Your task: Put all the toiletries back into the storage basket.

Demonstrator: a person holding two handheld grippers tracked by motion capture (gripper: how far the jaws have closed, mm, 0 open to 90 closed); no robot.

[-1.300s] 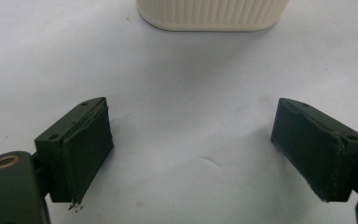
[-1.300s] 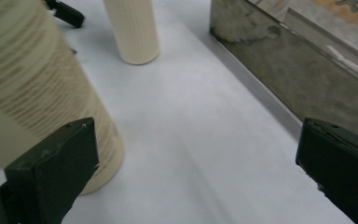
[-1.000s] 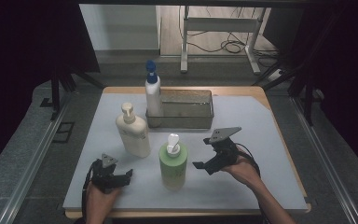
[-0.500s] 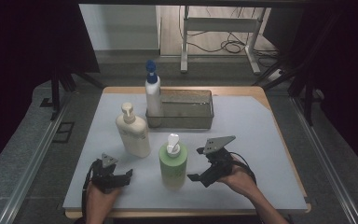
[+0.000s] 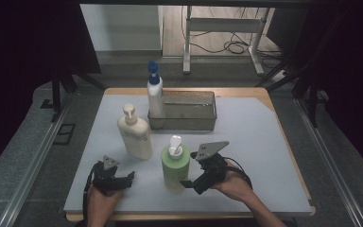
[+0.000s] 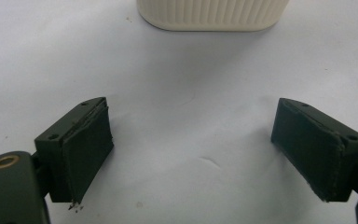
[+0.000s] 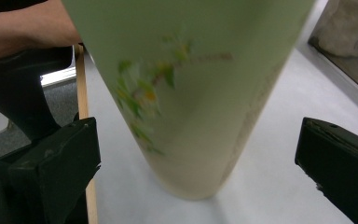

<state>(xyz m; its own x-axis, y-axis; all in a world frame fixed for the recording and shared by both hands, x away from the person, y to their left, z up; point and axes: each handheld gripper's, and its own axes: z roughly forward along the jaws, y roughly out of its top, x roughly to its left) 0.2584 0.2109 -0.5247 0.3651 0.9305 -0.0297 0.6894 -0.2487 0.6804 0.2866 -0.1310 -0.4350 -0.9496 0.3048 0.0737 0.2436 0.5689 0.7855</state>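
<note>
Green pump bottle (image 5: 175, 165) stands upright near the front of the desk (image 5: 264, 142), just left of the right gripper (image 5: 196, 182). Behind it, a cream pump bottle (image 5: 134, 135) stands to the left, and a white bottle with a blue pump (image 5: 154, 94) stands at the left end of a clear rectangular tub (image 5: 184, 111). The right gripper view shows wide-open fingers (image 7: 56, 163) either side of the green bottle, not touching. The left gripper (image 6: 205, 158) is also spread wide over bare desk, holding nothing, the cream bottle's base beyond.
</note>
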